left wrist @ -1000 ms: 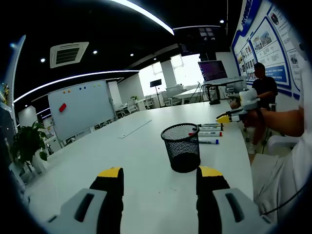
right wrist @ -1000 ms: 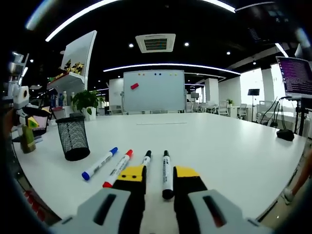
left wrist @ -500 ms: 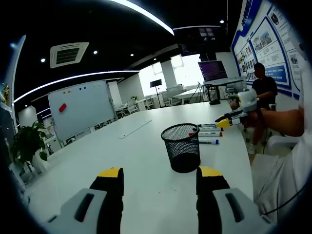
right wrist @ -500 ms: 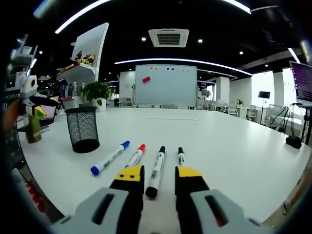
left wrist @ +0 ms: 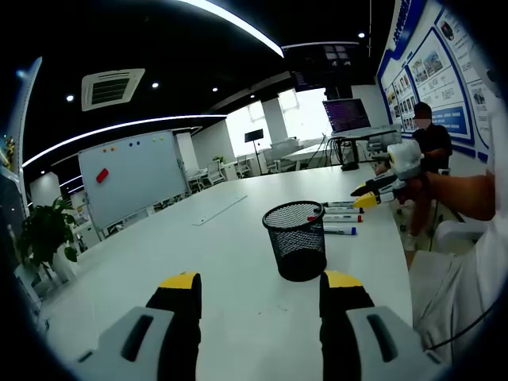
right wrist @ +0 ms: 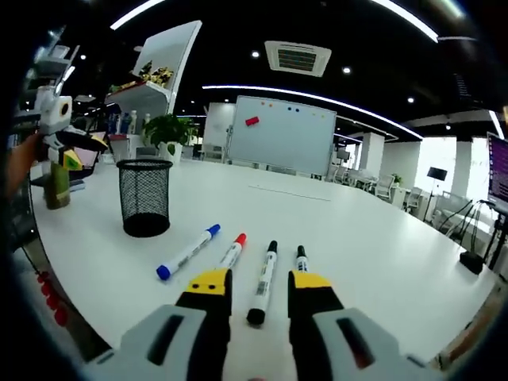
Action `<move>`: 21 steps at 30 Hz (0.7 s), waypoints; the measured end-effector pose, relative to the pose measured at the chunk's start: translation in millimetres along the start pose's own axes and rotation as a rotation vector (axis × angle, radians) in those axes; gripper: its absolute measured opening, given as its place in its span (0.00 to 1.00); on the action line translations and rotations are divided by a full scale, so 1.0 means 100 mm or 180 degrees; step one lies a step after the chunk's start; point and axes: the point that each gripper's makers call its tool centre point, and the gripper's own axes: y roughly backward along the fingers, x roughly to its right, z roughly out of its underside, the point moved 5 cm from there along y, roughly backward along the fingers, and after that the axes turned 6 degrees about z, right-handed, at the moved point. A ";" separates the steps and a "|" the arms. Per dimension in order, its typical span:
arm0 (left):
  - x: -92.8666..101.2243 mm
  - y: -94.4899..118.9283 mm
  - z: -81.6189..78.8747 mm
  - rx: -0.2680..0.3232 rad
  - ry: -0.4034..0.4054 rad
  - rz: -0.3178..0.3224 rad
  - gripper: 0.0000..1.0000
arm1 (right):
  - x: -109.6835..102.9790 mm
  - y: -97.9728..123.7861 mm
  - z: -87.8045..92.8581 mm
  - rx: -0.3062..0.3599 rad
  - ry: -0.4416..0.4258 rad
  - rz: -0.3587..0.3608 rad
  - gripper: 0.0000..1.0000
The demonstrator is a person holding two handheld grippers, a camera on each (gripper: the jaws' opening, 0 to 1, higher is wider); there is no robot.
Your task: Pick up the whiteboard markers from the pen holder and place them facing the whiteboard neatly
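Black wire-mesh pen holder (right wrist: 146,197): upright on the white tabletop (right wrist: 381,246), left of the marker row in the right gripper view; in the left gripper view it stands near centre (left wrist: 297,240), beyond and between the jaws.

Whiteboard markers, four, lying side by side on the tabletop just right of the pen holder, apart from one another, far ends turned toward the whiteboard:
- blue-capped white marker (right wrist: 187,252), leftmost, angled somewhat off the others;
- red-capped white marker (right wrist: 232,251);
- black-capped white marker (right wrist: 263,272), between the jaws of the right hand-held gripper, not gripped;
- second black-capped marker (right wrist: 302,258), rightmost, its near end hidden behind the right jaw.

In the left gripper view the markers (left wrist: 342,217) show as a stack of short bars just behind the pen holder.

Large white whiteboard on a stand (right wrist: 279,136): at the far end of the tabletop, carrying a red eraser (right wrist: 252,121).

Right hand-held gripper (right wrist: 251,281): black jaws with yellow tips, open, empty, low over the markers' near ends; seen from the left gripper view (left wrist: 367,194) over the markers.

Left hand-held gripper (left wrist: 259,281): jaws spread wide, empty, short of the pen holder; seen at the left edge of the right gripper view (right wrist: 70,151).

Green potted plant (right wrist: 171,128): far left, beyond the tabletop.
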 end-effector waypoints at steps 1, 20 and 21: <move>0.00 0.00 0.00 0.0000 0.0000 0.0000 0.61 | 0.00 0.01 -0.01 -0.0028 -0.0022 -0.0027 0.27; -0.01 0.00 0.00 -0.0003 0.0000 -0.0012 0.61 | -0.08 0.18 -0.25 -0.0301 0.0036 -0.0211 0.32; -0.01 0.00 0.00 -0.0003 0.0000 -0.0011 0.61 | -0.10 0.19 -0.27 -0.0308 0.0032 -0.0261 0.32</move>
